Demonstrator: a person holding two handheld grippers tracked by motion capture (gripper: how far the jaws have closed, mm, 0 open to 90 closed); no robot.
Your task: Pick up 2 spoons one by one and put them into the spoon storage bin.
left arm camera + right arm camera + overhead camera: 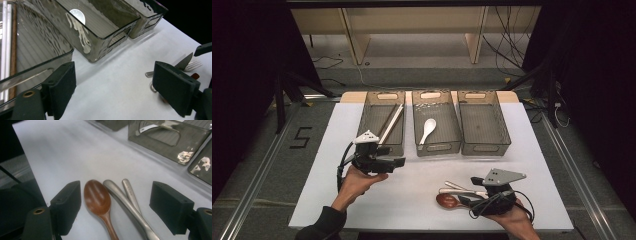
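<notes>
A brown wooden spoon (447, 201) (97, 197) lies on the white table near the front right, bowl up. Beside it lie two metal handles (126, 195) (458, 187). My right gripper (464, 199) (115, 202) is open, its jaws low on either side of the spoon's bowl and the handles, touching neither. My left gripper (393, 161) (113, 82) is open with nothing in it, just in front of the left bin (368, 145). In the left gripper view a fork and a knife tip (191, 65) show far right.
Three grey see-through bins stand in a row at the back. The left bin (47, 53) holds chopsticks (391, 123) (7, 37). A white spoon (427, 129) (78, 15) lies in the middle bin (439, 147). The right bin (502, 145) looks bare.
</notes>
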